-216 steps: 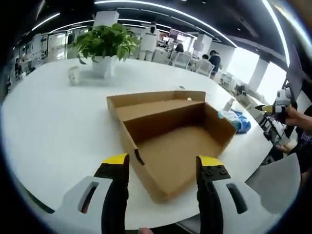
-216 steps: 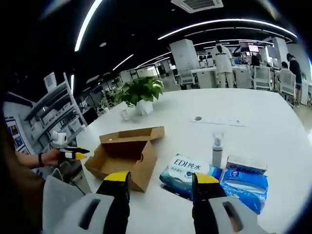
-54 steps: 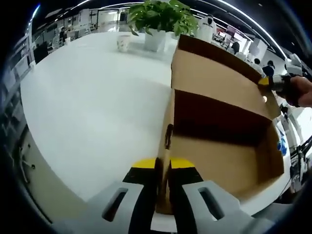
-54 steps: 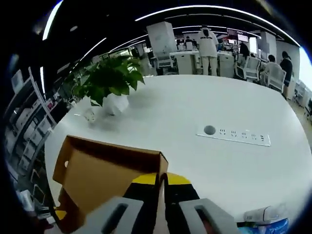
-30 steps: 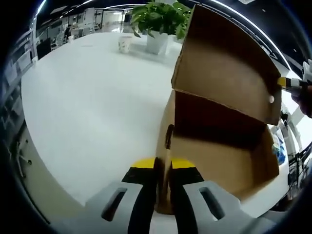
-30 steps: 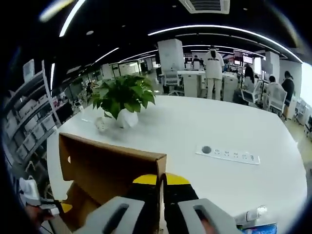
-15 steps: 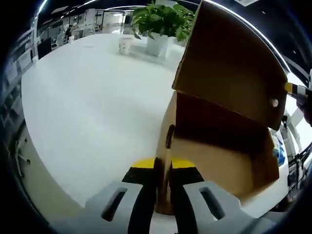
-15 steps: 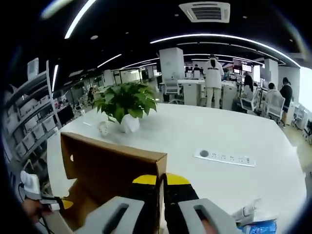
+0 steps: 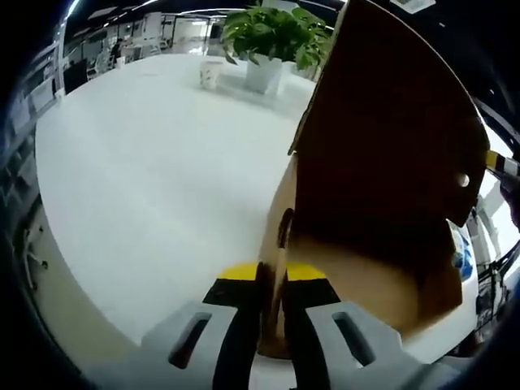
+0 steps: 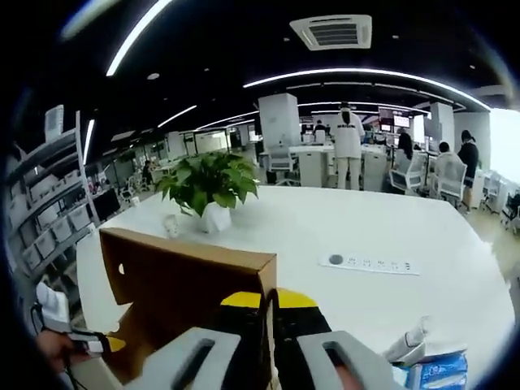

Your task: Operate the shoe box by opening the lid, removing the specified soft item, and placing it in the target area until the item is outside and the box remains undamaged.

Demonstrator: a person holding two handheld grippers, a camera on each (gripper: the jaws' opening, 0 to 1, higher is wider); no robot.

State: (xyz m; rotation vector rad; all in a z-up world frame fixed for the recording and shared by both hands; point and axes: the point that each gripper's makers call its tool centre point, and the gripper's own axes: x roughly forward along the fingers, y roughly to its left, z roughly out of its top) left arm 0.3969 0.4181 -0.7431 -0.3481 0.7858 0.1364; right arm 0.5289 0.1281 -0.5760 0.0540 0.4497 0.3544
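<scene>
- While the left gripper (image 9: 272,275) has its yellow-tipped jaws pinched together on the near side wall of the shoe box (image 9: 357,276), the cardboard edge stands upright in the narrow slit between them.
- Shoe box sits on a white table (image 9: 146,179), near the table's edge; in the left gripper view its brown floor shows bare below the lid's shadow.
- Lid (image 9: 390,130) is swung up on its hinge and leans over the box's open top, its inner face dark; a small round hole shows near its far corner.
- Right gripper (image 10: 270,302) has its jaws closed tight on the lid's free edge (image 10: 191,248), the cardboard held between the yellow tips; in the right gripper view the lid stands as a brown panel to the left of the jaws.
- Left gripper's yellow tips (image 10: 110,344) appear low at the left of the right gripper view, with a hand (image 10: 53,349) behind them.
- Potted plant (image 10: 210,188) in a white pot stands well beyond the box; a small cup (image 9: 210,75) is just beside it.
- Power strip (image 10: 374,263) is set flat in the tabletop, well apart from the box.
- Blue-and-white packet (image 10: 435,370) and a small bottle (image 10: 405,343) lie at the lower right of the right gripper view.
- No soft item is discernible inside the box.
- People stand among desks in the office background.
</scene>
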